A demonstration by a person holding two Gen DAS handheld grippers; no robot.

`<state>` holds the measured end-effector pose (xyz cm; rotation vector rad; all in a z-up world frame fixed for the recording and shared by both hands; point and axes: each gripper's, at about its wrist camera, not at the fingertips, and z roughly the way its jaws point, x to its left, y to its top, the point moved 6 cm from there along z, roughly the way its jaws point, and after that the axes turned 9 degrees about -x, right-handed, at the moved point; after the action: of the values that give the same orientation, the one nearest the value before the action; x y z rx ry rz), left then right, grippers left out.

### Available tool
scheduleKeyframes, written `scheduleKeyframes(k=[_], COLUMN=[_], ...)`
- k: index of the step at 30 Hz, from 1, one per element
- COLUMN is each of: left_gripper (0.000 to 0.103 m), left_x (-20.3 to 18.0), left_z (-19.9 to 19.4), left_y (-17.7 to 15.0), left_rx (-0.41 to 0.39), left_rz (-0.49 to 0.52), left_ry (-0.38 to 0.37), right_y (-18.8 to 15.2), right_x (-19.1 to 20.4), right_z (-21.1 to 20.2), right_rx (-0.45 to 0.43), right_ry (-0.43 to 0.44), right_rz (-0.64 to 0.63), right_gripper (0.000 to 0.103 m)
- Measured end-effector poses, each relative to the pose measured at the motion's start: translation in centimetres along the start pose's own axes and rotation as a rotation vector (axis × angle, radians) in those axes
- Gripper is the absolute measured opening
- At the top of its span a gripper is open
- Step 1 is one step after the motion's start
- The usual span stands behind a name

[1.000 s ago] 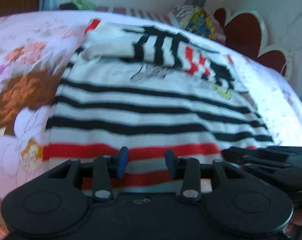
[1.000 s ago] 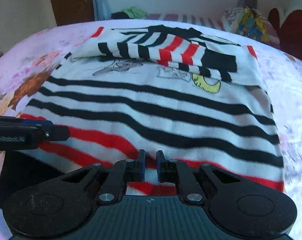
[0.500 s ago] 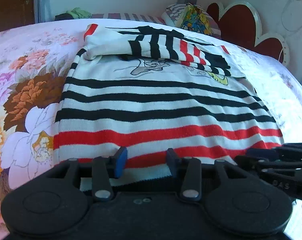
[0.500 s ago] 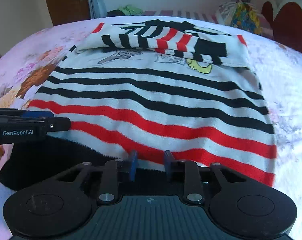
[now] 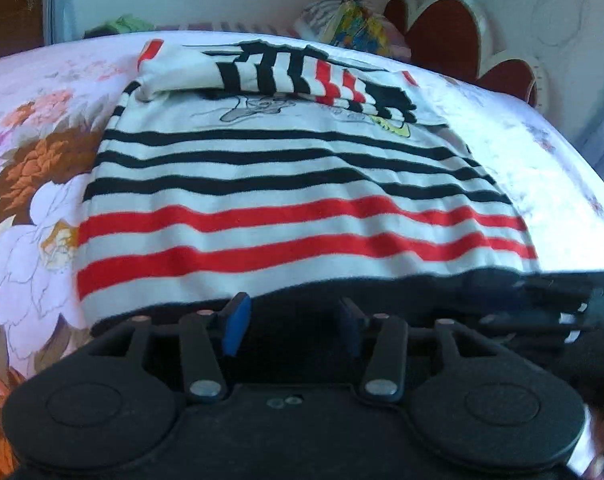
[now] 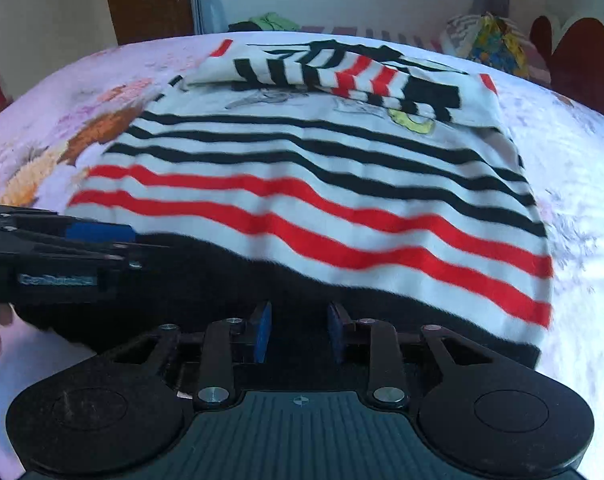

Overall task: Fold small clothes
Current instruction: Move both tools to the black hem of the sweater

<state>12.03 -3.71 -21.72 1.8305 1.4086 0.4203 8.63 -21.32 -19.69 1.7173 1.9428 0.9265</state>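
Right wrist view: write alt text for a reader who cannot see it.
A striped sweater, white with black and red bands and a black hem, lies flat on a floral bedsheet, its sleeves folded across the top. The right gripper is open at the hem; the left gripper reaches in from the left.

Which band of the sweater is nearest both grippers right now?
The solid black hem band of the striped sweater. It lies just beyond the open left gripper and right gripper; the red stripes come next, the thin black stripes farther off.
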Motion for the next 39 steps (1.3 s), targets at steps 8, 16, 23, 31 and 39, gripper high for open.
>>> scheduleKeyframes(k=[8,16,23,31,39], left_gripper=[0.044,0.044,0.044,0.047,0.047], left_x=[2.1,3.0,3.8,4.5,5.4], left_z=[-2.1,-3.4,-3.6,-5.1,-3.1], left_y=[-0.7,-1.7,-1.6,-0.8,4.1], left_rx=[0.017,0.019,0.034,0.024,-0.055], left_rz=[0.002,0.001,-0.06,-0.142,-0.147], left_ry=[0.008,0.015,-0.005,0.009,0.049], right_y=[-1.6,-3.3,-3.6,-1.8,3.7], right_x=[-3.8,-5.9,-7.0,-6.9,-8.6], right_z=[-2.4,-4.1,-4.7,-6.1,-3.9], right_rx=[0.004,0.021,0.055,0.011,-0.074], right_ry=[-0.087,-0.149,-0.168,-0.149,-0.171], right_rz=[0.039,0.081,0.065,0.126,0.108], right_gripper=[0.029,0.03,0.03,0.031,0.031])
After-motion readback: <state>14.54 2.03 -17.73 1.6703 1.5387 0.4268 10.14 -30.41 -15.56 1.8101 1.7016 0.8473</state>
